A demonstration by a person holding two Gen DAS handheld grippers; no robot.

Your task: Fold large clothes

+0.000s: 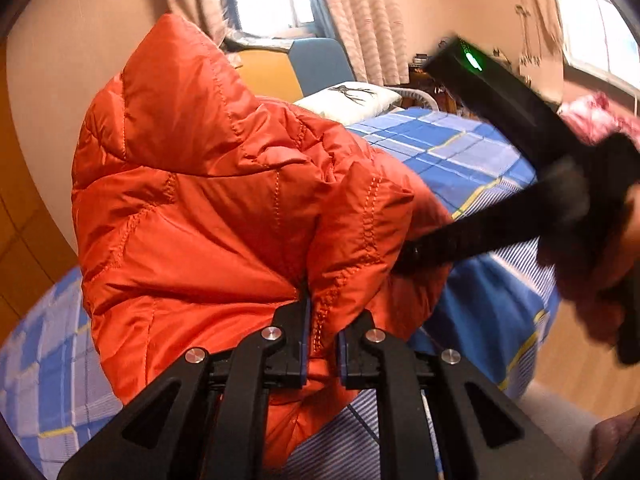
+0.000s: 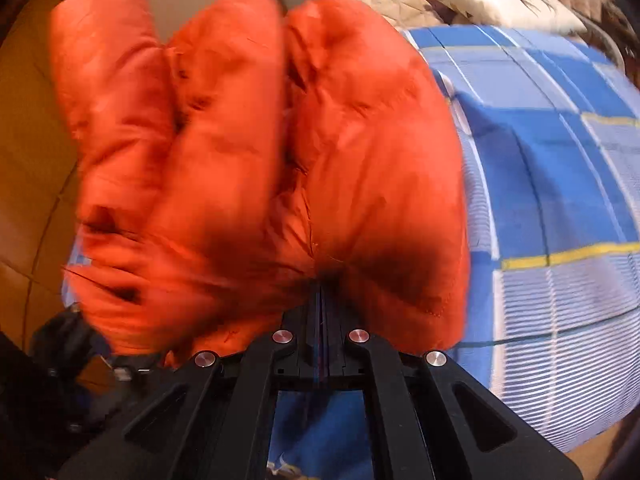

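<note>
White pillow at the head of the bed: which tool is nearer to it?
Right, as far as I can judge. The right tool grips the orange jacket on the side toward the white pillow; the left tool grips it farther back.

Your work surface is a bed (image 1: 480,148) covered with a blue-and-white checked sheet (image 2: 560,152) crossed by thin yellow lines. In your left wrist view, a white pillow (image 1: 348,100) with a dark printed motif lies at the head end, toward 12 o'clock. An orange quilted hooded jacket (image 1: 208,208) fills the centre and reaches down to the sheet around 6 o'clock. In your right wrist view, a beige padded cover (image 2: 400,6) lies bunched just beside the pillow, at about 1 o'clock.
</note>
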